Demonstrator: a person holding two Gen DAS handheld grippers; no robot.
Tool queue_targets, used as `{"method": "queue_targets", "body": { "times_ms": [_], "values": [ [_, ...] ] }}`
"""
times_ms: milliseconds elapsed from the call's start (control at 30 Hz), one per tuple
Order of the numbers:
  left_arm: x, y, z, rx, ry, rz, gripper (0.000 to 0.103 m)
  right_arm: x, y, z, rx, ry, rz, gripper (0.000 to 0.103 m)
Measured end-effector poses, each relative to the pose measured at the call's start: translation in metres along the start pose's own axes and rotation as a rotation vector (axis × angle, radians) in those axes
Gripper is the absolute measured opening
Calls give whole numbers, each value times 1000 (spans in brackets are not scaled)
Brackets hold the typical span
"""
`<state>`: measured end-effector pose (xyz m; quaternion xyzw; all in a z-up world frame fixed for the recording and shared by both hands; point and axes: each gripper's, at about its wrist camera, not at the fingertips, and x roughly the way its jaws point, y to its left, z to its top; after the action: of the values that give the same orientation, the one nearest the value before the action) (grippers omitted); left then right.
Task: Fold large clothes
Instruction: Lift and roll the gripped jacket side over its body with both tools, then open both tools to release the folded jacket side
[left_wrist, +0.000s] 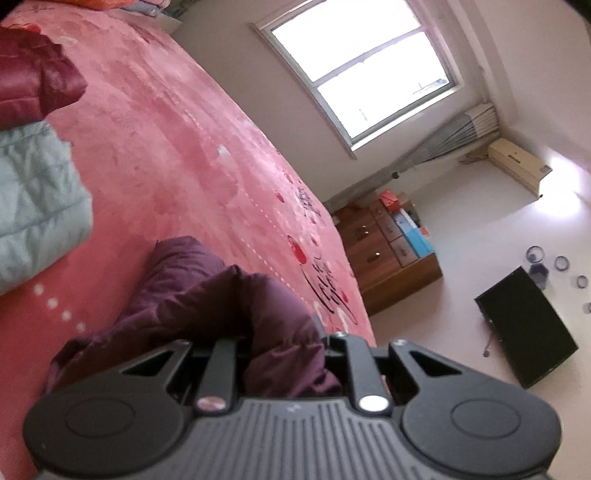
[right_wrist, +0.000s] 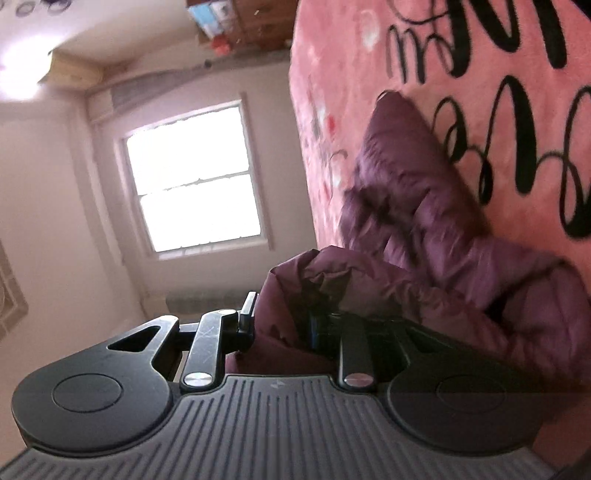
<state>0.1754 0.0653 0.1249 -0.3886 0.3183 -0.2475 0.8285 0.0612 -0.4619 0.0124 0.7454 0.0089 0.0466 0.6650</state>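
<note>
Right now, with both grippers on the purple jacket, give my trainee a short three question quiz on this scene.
1. True or false: the purple jacket lies on a pink blanket.
2. What does the left gripper hold?
A. the teal jacket
B. the purple jacket
C. nothing
3. Fill in: in the left view, two more jackets lie on the blanket, one dark red and one ____.

Key:
1. True.
2. B. The right gripper is shut on it too.
3. Teal.
</note>
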Motion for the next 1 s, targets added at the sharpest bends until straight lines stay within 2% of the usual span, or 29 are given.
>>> {"method": "queue_targets", "body": {
  "times_ms": [233,367,767,933,1000],
  "values": [
    [46,-8,18,25,-3,23,16,18,-15,27,22,-63,33,31],
    [74,-8,26,31,-5,67,16,36,-18,41,11,-77,48,32],
    [139,-7,36,52,-9,162,18,59,-7,72,-79,-77,4,34],
    [142,-10,40,48,-9,166,31,64,0,82,-86,-71,2,43],
    [136,-15,42,65,-11,158,39,62,2,84,-93,-72,4,55]
  ]
}}
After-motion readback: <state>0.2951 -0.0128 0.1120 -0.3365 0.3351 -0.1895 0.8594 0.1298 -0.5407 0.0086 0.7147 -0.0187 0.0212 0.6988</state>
